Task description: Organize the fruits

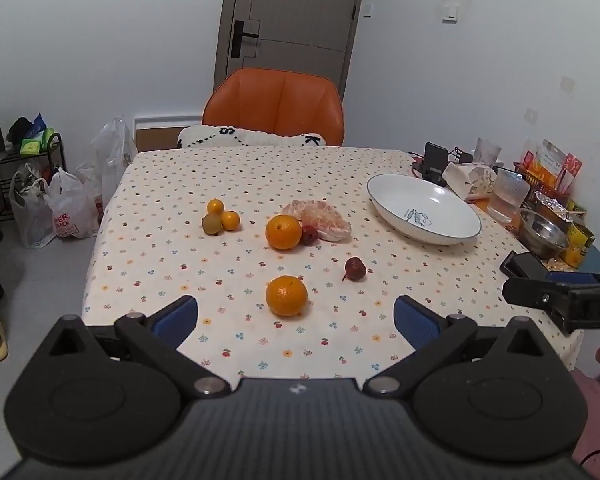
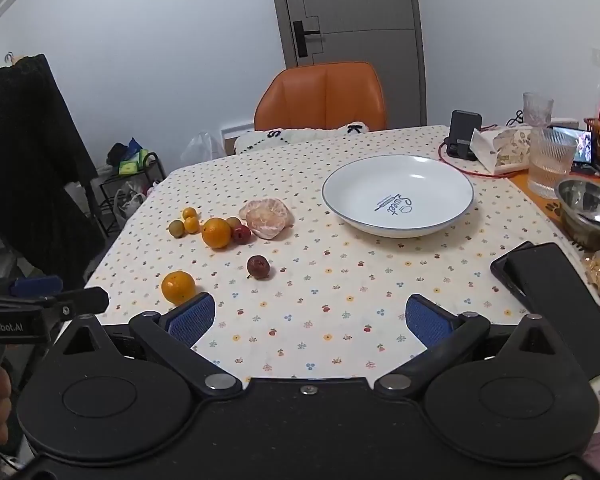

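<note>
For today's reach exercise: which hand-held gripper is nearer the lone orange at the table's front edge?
Left. The left hand-held gripper opens directly in front of the orange; the right hand-held gripper sits off to the orange's right.

Fruits (image 1: 284, 232) clustered mid-table (image 1: 228, 168); plate (image 1: 424, 208) to their right; chair (image 1: 276, 104) behind table

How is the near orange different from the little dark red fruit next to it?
The near orange is bright orange; the dark red fruit is dull maroon. The orange is much bigger. The orange looks smooth and round, while the red fruit looks wrinkly with a stem showing. Both sit alone on the tablecloth, outside the plate.
</note>
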Available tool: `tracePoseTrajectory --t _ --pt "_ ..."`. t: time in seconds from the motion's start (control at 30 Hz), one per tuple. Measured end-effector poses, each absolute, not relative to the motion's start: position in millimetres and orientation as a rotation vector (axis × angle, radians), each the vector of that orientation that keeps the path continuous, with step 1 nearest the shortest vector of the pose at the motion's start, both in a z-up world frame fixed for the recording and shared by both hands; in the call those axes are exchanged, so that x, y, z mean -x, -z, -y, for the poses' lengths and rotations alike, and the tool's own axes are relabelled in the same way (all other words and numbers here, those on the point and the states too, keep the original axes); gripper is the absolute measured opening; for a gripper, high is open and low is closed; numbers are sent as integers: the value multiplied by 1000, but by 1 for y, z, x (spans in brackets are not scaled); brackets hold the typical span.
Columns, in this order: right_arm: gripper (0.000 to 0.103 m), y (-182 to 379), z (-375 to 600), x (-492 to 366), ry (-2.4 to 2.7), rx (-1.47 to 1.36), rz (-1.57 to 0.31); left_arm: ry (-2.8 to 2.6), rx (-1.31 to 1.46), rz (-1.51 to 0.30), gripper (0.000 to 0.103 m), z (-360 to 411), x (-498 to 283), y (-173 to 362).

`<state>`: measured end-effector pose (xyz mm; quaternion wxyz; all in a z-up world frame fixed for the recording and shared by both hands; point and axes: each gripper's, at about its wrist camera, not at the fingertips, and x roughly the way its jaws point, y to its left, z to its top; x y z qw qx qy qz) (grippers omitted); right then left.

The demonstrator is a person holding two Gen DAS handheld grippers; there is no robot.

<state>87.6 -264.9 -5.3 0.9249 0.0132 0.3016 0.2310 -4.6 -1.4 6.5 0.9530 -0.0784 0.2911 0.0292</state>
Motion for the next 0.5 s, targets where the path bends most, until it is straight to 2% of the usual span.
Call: tracePoseTrajectory --t 0.5 --pt "103 -3 263 -81 -473 -7 -607 -57 163 -576 103 2 10 -12"
